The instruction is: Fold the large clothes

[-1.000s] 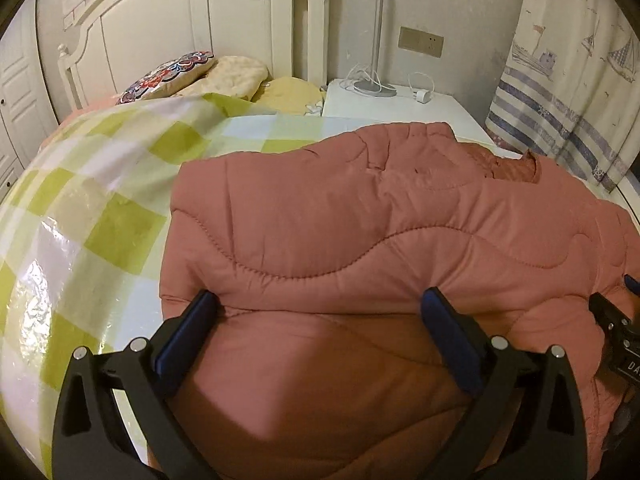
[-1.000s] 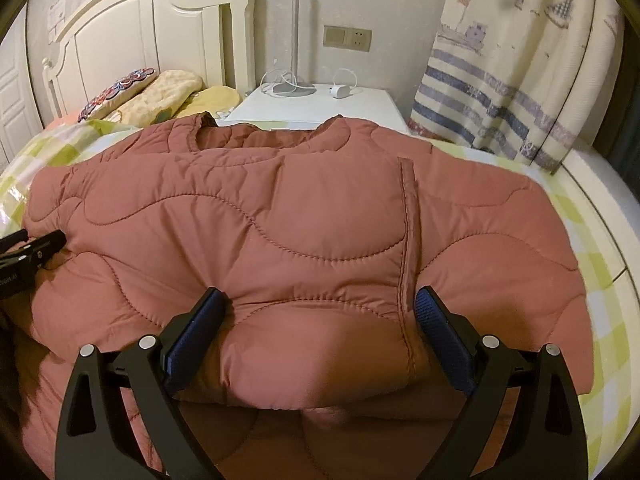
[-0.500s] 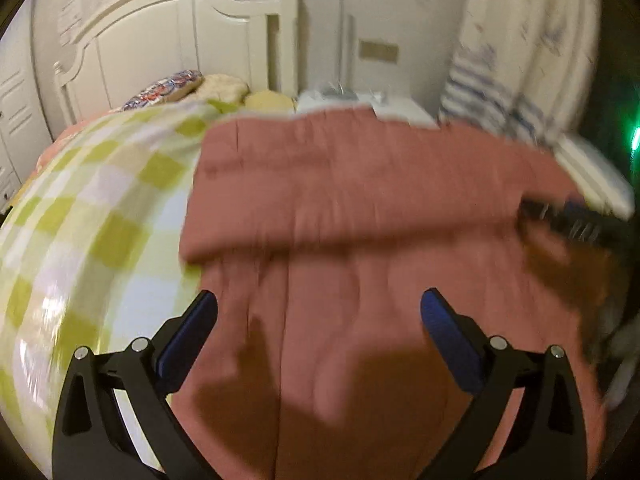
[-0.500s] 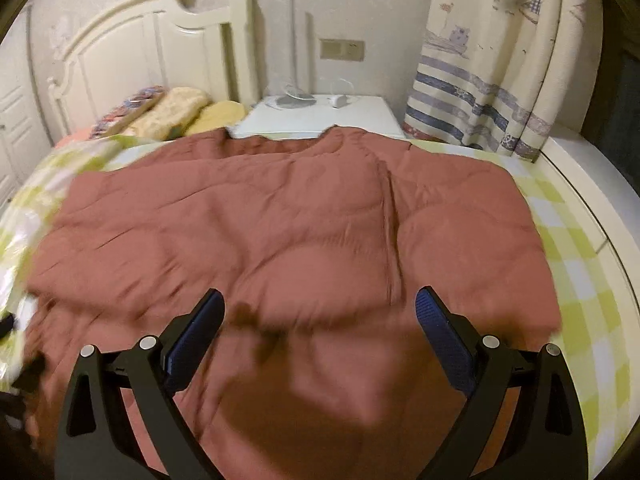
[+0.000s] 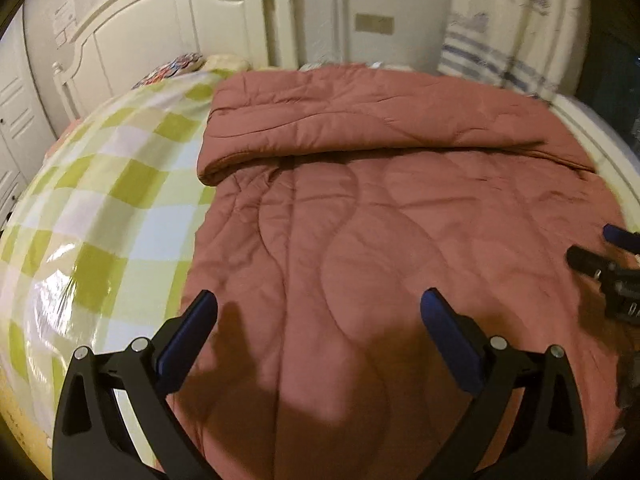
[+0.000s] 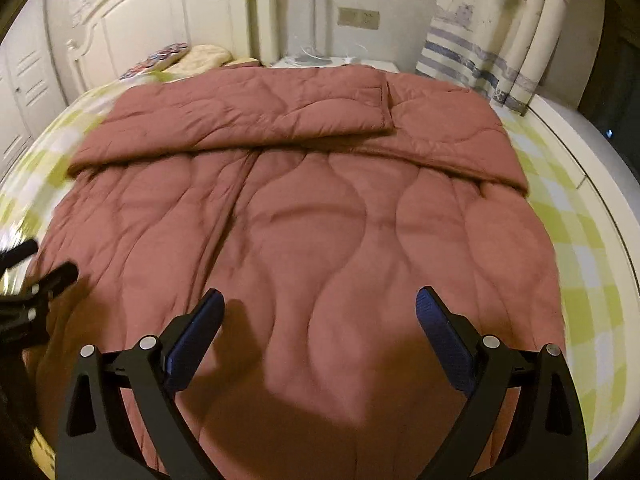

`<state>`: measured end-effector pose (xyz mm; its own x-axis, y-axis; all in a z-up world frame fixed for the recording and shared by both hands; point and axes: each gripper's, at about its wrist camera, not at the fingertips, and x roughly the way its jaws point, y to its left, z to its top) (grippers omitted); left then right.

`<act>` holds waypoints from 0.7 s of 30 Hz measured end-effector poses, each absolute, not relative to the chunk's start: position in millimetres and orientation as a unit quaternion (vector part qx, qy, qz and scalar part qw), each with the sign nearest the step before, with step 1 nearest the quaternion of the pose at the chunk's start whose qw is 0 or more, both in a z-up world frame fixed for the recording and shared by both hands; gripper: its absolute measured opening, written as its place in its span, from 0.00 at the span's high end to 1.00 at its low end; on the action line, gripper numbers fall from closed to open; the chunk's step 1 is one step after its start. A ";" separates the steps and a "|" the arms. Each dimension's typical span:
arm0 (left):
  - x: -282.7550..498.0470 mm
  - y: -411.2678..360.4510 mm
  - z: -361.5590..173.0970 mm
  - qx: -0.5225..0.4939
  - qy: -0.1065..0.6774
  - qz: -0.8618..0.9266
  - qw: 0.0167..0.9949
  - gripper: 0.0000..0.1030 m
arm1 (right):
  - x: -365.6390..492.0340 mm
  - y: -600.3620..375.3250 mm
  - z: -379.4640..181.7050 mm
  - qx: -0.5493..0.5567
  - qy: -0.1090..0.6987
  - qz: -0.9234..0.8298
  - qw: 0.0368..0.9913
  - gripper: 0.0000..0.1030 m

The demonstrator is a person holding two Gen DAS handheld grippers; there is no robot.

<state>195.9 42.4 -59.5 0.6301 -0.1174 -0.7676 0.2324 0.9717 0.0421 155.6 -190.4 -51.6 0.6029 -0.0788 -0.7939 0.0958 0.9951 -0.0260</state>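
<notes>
A quilted rust-pink padded garment (image 5: 360, 220) (image 6: 312, 220) lies spread on the bed, with its far part folded back toward me into a thick flap (image 5: 352, 120) (image 6: 248, 120). My left gripper (image 5: 318, 304) hovers open over the near left part of the garment, holding nothing. Over the near middle my right gripper (image 6: 320, 304) is open too, nothing between its fingers. In the left wrist view the right gripper (image 5: 608, 256) shows at the right edge. The right wrist view has the left gripper (image 6: 36, 272) at its left edge.
The bed has a green-and-white checked cover (image 5: 100, 208) (image 6: 568, 208). A white headboard (image 5: 160, 20) and pillows (image 6: 188, 58) stand at the back left. A white nightstand (image 6: 340, 62) and a striped curtain (image 6: 492, 40) are behind the bed.
Both grippers pulled back and up from the garment; the folded flap they were right at now lies far ahead, and much more of the lower layer shows.
</notes>
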 end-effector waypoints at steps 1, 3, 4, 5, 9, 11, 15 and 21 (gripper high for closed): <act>188.7 40.2 -59.7 0.075 0.416 -0.102 0.900 0.02 | 147.3 -187.3 -54.3 0.002 0.444 -0.047 0.895 0.11; 176.8 32.8 -70.2 0.109 0.422 -0.105 0.894 0.02 | 131.8 -180.1 -69.2 -0.027 0.463 -0.046 0.885 0.11; 173.2 29.6 -78.9 0.125 0.427 -0.103 0.890 0.02 | 123.7 -179.6 -73.6 -0.028 0.458 -0.047 0.887 0.11; 170.1 29.7 -81.2 0.125 0.423 -0.102 0.892 0.02 | 116.5 -179.9 -73.8 -0.021 0.449 -0.046 0.892 0.10; 157.4 39.9 -75.6 0.111 0.428 -0.106 0.891 0.02 | 92.2 -186.5 -69.3 -0.009 0.450 -0.046 0.892 0.10; 145.3 48.3 -71.2 0.106 0.421 -0.108 0.894 0.02 | 77.9 -189.6 -67.8 -0.021 0.443 -0.056 0.894 0.10; 119.1 61.5 -83.2 0.107 0.422 -0.124 0.892 0.02 | 47.7 -188.3 -79.8 -0.030 0.413 -0.063 0.908 0.10; 96.9 79.3 -85.1 0.093 0.402 -0.130 0.901 0.02 | 33.4 -187.4 -79.8 -0.030 0.398 -0.074 0.914 0.08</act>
<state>96.9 79.3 -85.1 0.6423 -0.1599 -0.7496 0.3100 0.9486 0.0632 33.4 -187.4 -79.8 0.6725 -0.1588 -0.7228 0.1117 0.9873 -0.1130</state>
